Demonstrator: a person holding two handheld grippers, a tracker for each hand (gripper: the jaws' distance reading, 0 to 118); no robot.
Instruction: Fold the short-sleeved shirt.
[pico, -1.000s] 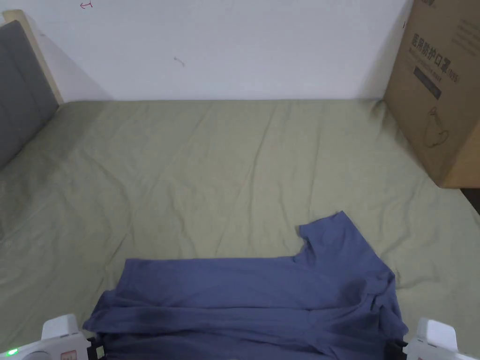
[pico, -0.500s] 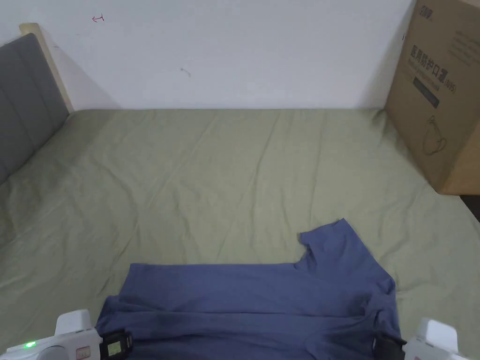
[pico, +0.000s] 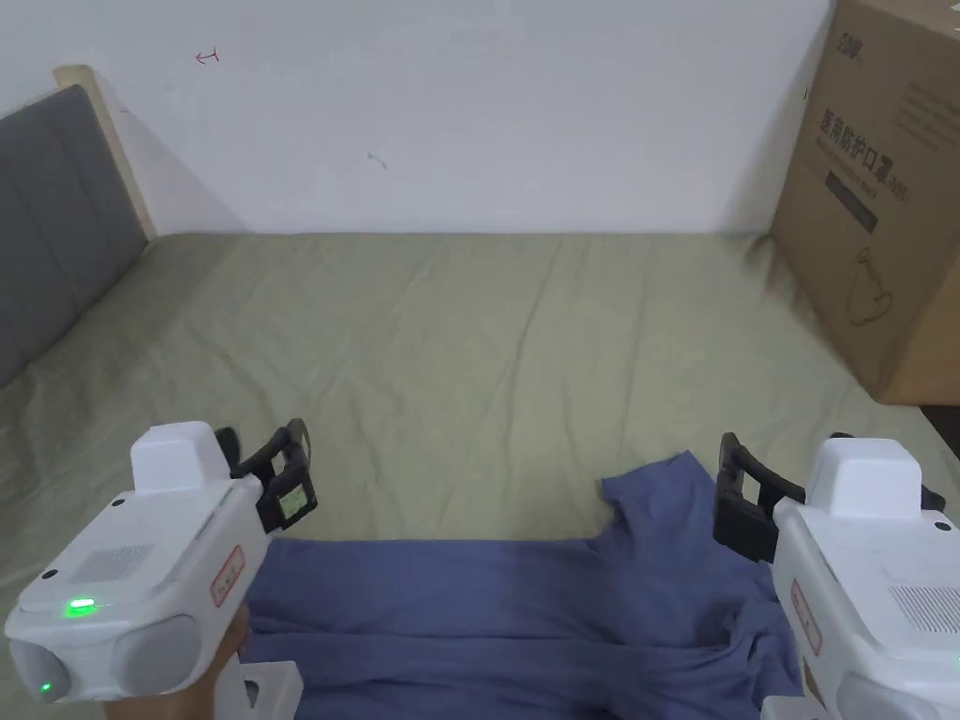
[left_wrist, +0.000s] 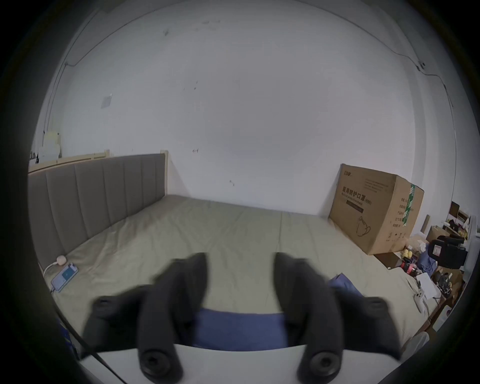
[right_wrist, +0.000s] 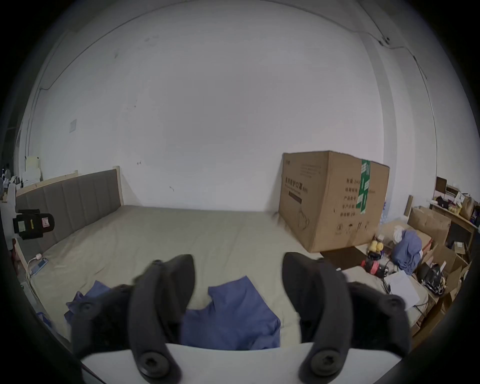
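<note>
Grippers, my left gripper and right gripper, hung wide open and empty above the blue shirt lying part-folded on the bed (near edge); a careless regrasp risked dragging the loose layers askew.

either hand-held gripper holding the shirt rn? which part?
Nothing is held. The left hand-held gripper and right hand-held gripper both stand open above the blue shirt, which lies loose on the bed.

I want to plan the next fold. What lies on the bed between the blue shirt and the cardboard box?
Only bare green sheet, wrinkled, lies between the shirt and the cardboard box, as the head view shows.
</note>
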